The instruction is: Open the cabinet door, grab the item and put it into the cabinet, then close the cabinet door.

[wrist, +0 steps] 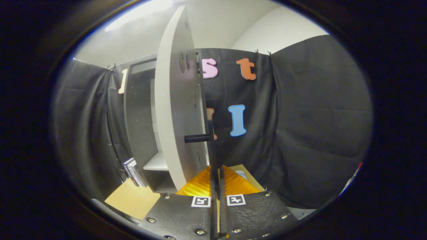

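The pale cabinet door point(176, 110) stands swung out toward me, edge-on, just ahead of the fingers. Its black bar handle point(204, 100) runs down the door's right side on a short stub point(196, 138) and drops between my fingers. My gripper point(216, 175) is shut on the handle's lower end, its pads pressed close on either side of the thin bar. Left of the door, the open cabinet point(140, 110) shows a dark interior and a white shelf point(156, 163). A small pale item point(241, 173) lies on the table just beyond the right finger, mostly hidden.
A few upright books point(133, 171) lean beside the cabinet's lower left corner on the wooden tabletop point(131, 200). Black cloth hangs around the back and both sides. The table's front edge point(110, 210) runs low to my left.
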